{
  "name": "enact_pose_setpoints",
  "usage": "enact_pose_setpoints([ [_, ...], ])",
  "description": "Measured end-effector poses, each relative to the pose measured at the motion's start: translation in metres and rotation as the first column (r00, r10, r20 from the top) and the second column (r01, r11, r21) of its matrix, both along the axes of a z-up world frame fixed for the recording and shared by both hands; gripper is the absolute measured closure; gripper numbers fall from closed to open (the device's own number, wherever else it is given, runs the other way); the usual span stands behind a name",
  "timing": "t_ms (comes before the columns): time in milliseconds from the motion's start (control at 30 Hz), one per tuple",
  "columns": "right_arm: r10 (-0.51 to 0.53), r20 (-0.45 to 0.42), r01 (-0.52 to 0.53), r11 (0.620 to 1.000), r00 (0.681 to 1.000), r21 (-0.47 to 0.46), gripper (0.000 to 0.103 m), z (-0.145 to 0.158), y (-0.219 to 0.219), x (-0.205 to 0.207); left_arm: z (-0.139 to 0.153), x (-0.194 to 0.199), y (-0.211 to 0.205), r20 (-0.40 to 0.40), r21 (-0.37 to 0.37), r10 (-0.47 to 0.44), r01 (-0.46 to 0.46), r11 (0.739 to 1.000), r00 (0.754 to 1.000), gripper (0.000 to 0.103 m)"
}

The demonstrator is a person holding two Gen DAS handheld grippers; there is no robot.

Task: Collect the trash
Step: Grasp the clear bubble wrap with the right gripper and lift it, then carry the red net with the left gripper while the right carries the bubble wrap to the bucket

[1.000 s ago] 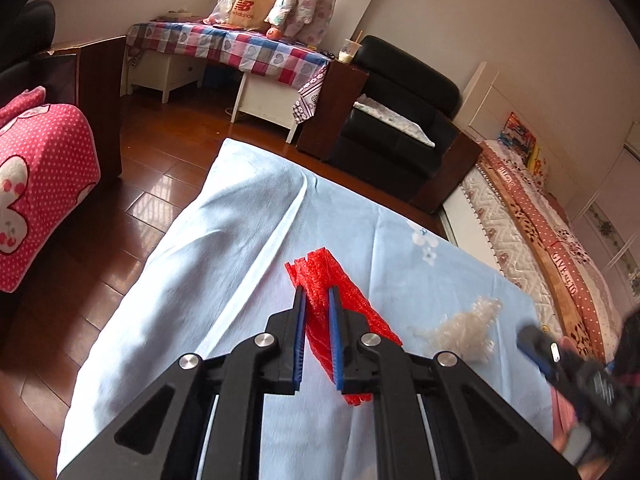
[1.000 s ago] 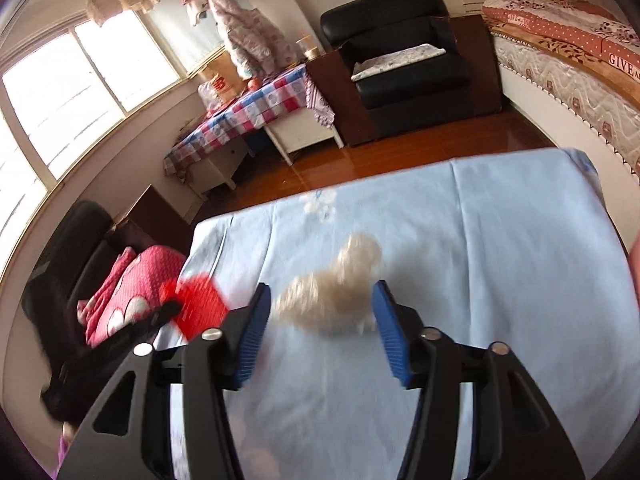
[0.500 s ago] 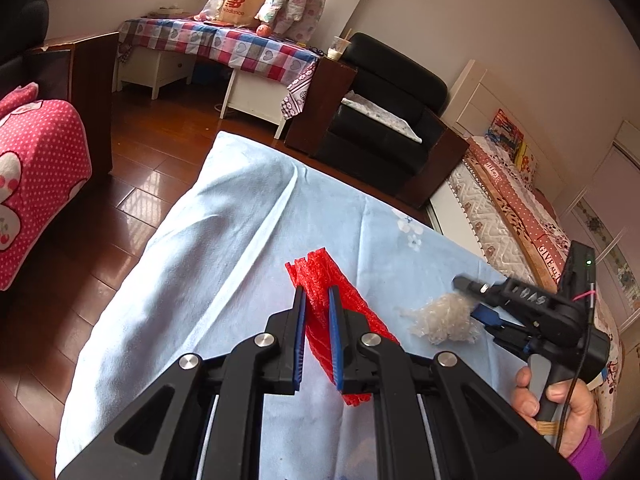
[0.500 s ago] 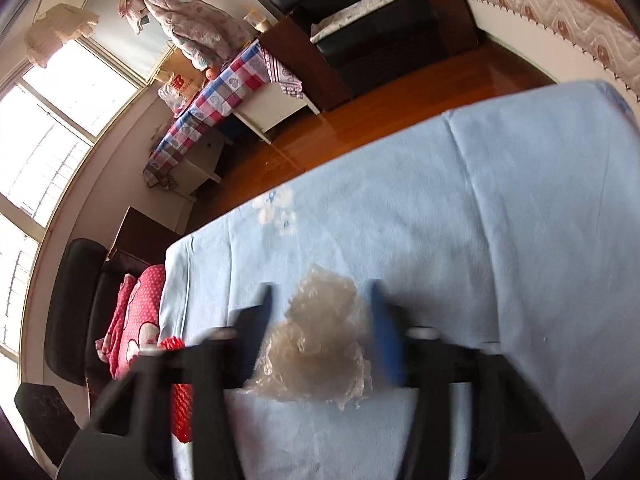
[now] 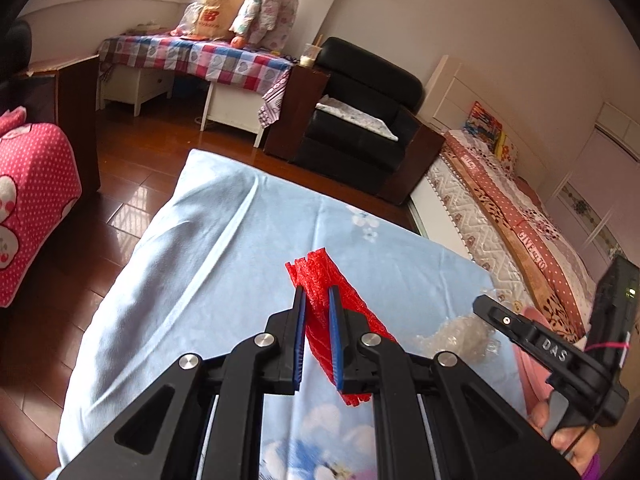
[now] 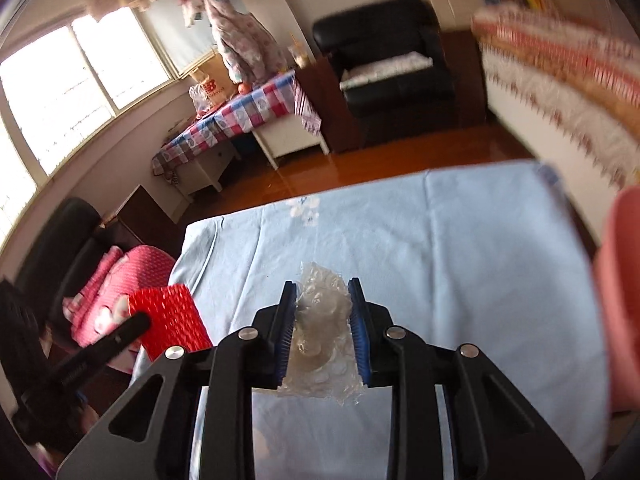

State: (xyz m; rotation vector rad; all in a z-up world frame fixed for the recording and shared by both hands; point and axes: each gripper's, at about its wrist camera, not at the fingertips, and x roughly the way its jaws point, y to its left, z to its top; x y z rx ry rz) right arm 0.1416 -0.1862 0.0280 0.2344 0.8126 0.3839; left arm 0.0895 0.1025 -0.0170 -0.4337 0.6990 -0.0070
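Observation:
My left gripper (image 5: 317, 298) is shut on a red foam net sleeve (image 5: 320, 276) and holds it above the light blue tablecloth (image 5: 224, 240). The sleeve also shows in the right wrist view (image 6: 170, 322), at the left. My right gripper (image 6: 322, 294) is shut on a crumpled clear bubble wrap (image 6: 322, 344) and holds it above the cloth (image 6: 460, 248). In the left wrist view the right gripper (image 5: 484, 306) sits at the lower right with the bubble wrap (image 5: 460, 338) at its fingers.
A pink object (image 6: 620, 300) stands at the right edge of the right wrist view. Beyond the table are a wooden floor (image 5: 132, 152), a black armchair (image 5: 360, 120), a checked-cloth desk (image 5: 192, 60), a bed (image 5: 520, 216) and a pink polka-dot cushion (image 5: 28, 200).
My right gripper has closed on the bubble wrap and lifted it off the cloth. My left gripper keeps its hold on the red sleeve.

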Motion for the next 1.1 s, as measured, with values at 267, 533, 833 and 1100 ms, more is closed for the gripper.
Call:
enact_pose_setpoints([
  [267,-0.006,0.122,0.018,0.995,0.992,-0.097,0.076,0.037,-0.018,-0.055,0.031,-0.036,-0.026,0.034,0.035,-0.041,0.04,0.999,0.999,0.093],
  [533,-0.04,0.136,0.056,0.991,0.99,-0.118,0.076,0.044,-0.037,-0.085,0.052,-0.065,-0.041,0.051,0.048,-0.057,0.054,0.997,0.997,0.093],
  [833,-0.033,0.174,0.056,0.99,0.984,-0.126,0.076,0.051,-0.029,-0.104,0.062,-0.081,-0.05,0.065,0.05,-0.078,0.074,0.996,0.995,0.093],
  [1100,-0.041,0.2,0.068,0.99,0.979,-0.126,0.076,0.056,-0.031,-0.112,0.068,-0.085,-0.058,0.071,0.058,-0.091,0.087,0.995,0.993,0.093],
])
